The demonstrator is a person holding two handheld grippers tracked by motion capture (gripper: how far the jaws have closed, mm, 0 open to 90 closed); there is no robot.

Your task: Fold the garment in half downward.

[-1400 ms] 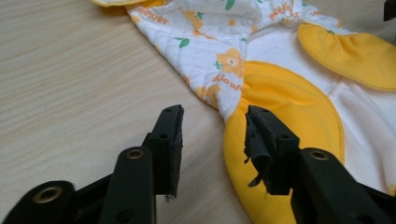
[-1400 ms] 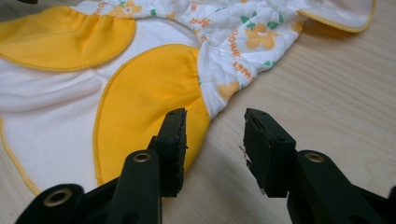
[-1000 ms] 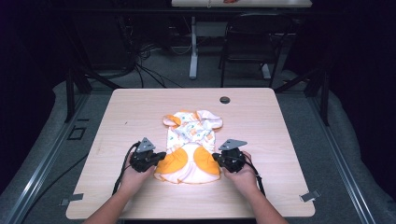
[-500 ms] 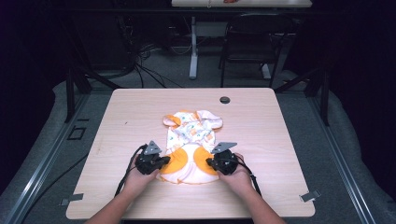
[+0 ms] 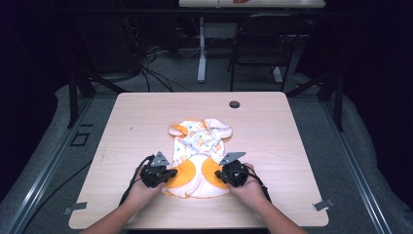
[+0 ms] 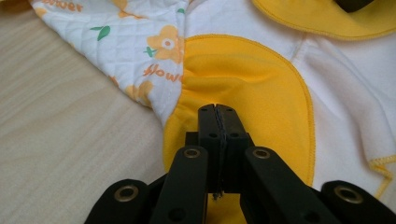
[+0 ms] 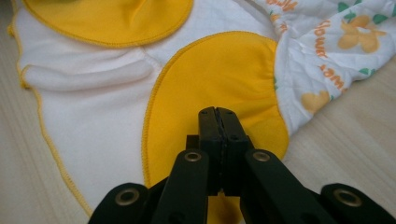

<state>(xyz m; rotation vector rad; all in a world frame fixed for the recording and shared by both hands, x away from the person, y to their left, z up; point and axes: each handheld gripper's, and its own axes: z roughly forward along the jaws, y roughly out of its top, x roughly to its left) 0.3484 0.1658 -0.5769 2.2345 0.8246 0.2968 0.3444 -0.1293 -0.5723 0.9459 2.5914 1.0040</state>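
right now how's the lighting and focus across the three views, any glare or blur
High view: the table is evenly lit with no glare, the room behind falls into darkness, and the picture is a little soft. Left gripper view: the garment is bright and sharp, the nearest links of the tongs soft. Right gripper view: much the same, without harsh shadows.

- High view sits above the person's side, looking forward and down across the whole pale wooden table point(image 5: 272, 131).
- Left gripper view rides low, staring along its black jaws, very close to the white quilted baby garment with yellow patches point(image 6: 243, 74).
- Right gripper view is just as close, facing that garment point(image 7: 219, 70) from the opposite edge.
- All three share its yellow-patched end point(image 5: 195, 170).
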